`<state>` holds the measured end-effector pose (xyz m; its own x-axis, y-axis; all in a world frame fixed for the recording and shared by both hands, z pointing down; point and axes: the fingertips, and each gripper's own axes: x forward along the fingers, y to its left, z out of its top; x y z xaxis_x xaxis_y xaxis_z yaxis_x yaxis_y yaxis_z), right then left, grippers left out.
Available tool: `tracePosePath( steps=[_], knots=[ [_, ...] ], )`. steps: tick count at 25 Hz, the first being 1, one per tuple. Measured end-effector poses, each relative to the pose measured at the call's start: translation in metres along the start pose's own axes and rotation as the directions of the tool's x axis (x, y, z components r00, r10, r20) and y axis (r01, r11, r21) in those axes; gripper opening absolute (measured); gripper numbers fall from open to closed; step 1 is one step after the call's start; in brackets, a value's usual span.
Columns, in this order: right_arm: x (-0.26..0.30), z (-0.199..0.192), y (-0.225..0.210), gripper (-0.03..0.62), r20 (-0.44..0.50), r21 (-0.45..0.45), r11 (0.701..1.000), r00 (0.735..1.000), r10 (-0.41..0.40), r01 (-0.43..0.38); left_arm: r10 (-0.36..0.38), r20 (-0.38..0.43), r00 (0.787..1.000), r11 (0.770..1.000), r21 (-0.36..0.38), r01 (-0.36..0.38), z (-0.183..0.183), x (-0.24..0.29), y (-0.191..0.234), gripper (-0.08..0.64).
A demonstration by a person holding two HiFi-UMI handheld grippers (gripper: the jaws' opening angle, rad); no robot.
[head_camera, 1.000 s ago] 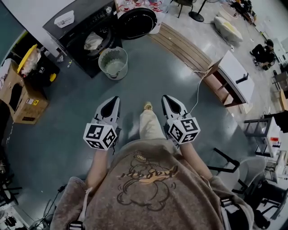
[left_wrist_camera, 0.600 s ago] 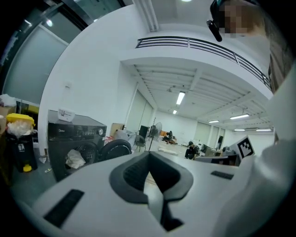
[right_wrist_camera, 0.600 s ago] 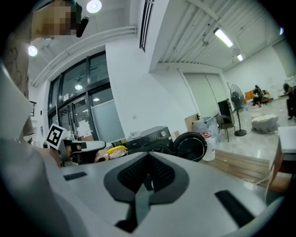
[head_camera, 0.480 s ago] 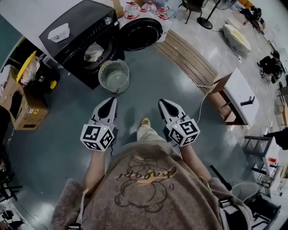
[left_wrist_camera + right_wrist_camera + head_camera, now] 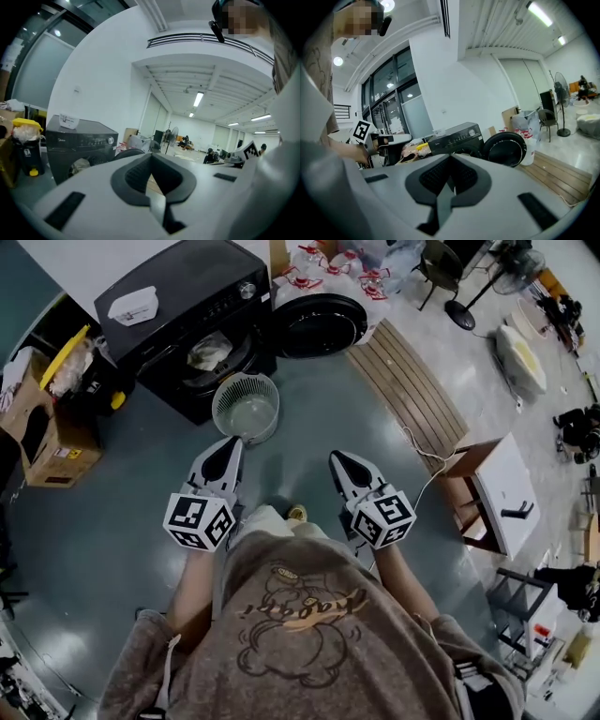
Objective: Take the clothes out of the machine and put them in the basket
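While the person stands well back from the machine (image 5: 187, 315), which sits in the upper left of the head view with its round door (image 5: 323, 326) swung open to the right, the step in hand looks to be the approach, with no garment reached yet. The clothes (image 5: 211, 351) show as a pale bundle inside the drum opening. The basket (image 5: 246, 407) stands on the floor (image 5: 112, 512) just in front of the machine, below the opening in the frame; it looks empty, though its pale bottom is hard to read. The left gripper (image 5: 232, 444) and right gripper (image 5: 336, 457) are held side by side at mid-frame, both pointing up the picture toward the basket and well apart from it. Each gripper view shows its jaws pressed together with nothing between them: the left gripper (image 5: 151, 158) faces the machine front at the left of its frame, and the right gripper (image 5: 451, 159) has machine and door at centre. The next move probably calls for closing the gap to the machine, parting one pair of jaws, and reaching low into the drum past the basket rim to pinch a fold of cloth.
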<state>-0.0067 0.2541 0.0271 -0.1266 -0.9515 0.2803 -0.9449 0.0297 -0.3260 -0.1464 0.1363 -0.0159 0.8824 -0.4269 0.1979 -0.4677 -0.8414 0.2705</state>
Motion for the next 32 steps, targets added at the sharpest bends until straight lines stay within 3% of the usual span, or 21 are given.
tracePosePath(
  steps=[10, 19, 25, 32],
  knots=[
    [0.084, 0.027, -0.034, -0.005, -0.034, -0.039, 0.999, 0.999, 0.032, -0.033, 0.065, 0.027, 0.998, 0.997, -0.030, -0.064, 0.012, 0.053, 0.060, 0.005],
    [0.209, 0.047, -0.060, -0.005, -0.105, -0.079, 0.990, 0.989, 0.105, -0.113, 0.120, 0.023, 0.993, 0.991, -0.056, -0.118, 0.012, 0.119, 0.147, 0.005],
    [0.298, 0.046, -0.072, -0.005, -0.176, -0.092, 0.974, 0.966, 0.191, -0.209, 0.197, 0.019, 0.980, 0.978, -0.068, -0.195, 0.005, 0.151, 0.212, 0.005],
    [0.382, 0.029, -0.093, -0.005, -0.180, -0.102, 0.959, 0.953, 0.244, -0.265, 0.243, 0.020, 0.970, 0.968, -0.061, -0.242, -0.018, 0.185, 0.271, 0.005]
  ],
)
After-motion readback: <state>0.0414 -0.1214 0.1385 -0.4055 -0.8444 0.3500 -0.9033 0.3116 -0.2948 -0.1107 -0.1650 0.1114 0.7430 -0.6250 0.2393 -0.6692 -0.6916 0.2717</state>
